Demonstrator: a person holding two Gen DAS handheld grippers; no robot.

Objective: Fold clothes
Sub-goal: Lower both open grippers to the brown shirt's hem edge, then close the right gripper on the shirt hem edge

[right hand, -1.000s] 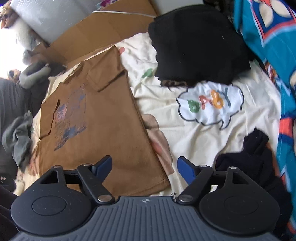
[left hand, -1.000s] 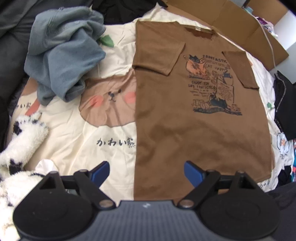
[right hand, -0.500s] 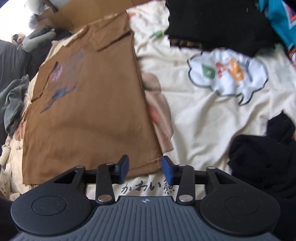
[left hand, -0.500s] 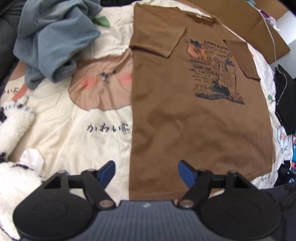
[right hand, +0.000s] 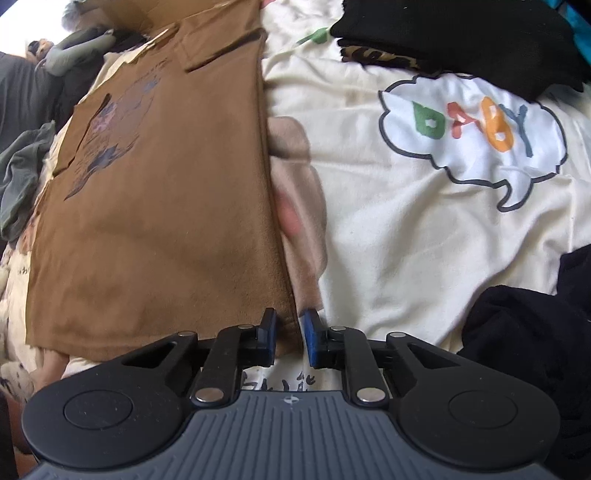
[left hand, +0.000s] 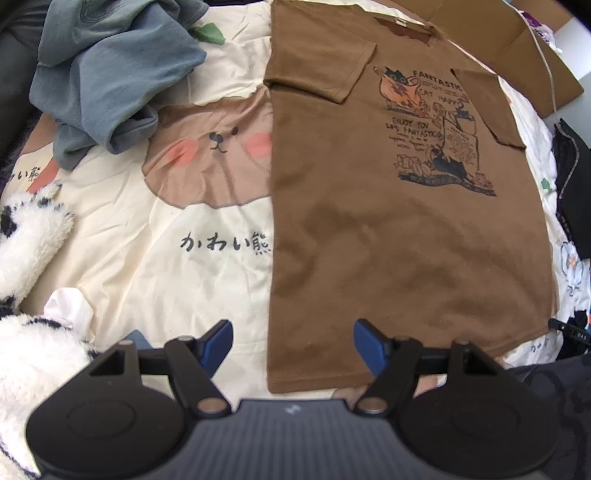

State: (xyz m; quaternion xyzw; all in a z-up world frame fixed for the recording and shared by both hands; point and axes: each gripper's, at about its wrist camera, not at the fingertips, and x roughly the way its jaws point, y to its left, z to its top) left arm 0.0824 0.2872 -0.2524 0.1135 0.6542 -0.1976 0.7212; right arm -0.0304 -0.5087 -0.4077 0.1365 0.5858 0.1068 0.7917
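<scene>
- The brown T-shirt (left hand: 388, 229) lies flat and smooth on the cream bedsheet (left hand: 207, 280), both short sleeves folded inward over the chest, so its outline is a long rectangle; the matte cotton carries a dark cat print with lettering.
- The left gripper (left hand: 291, 338) points down over the shirt's near left hem corner, its blue-tipped fingers spread wide; the corner lies between them, but no pad presses it.
- The right gripper (right hand: 290, 334) sits at the near right hem corner; its jaws have just been closing and now stand narrow, the corner's edge between the pads. Whether they already pinch the cloth I cannot tell.
- The sheet is soft and creased, printed with a rounded bear face and a cloud-shaped "BABY" bubble (right hand: 476, 125).
- A crumpled grey-blue garment (left hand: 110, 74) lies well apart to the left; a fluffy white plush (left hand: 29, 236) with black spots is nearer.
- Black folded clothing (right hand: 454, 33) lies beyond the bubble.
</scene>
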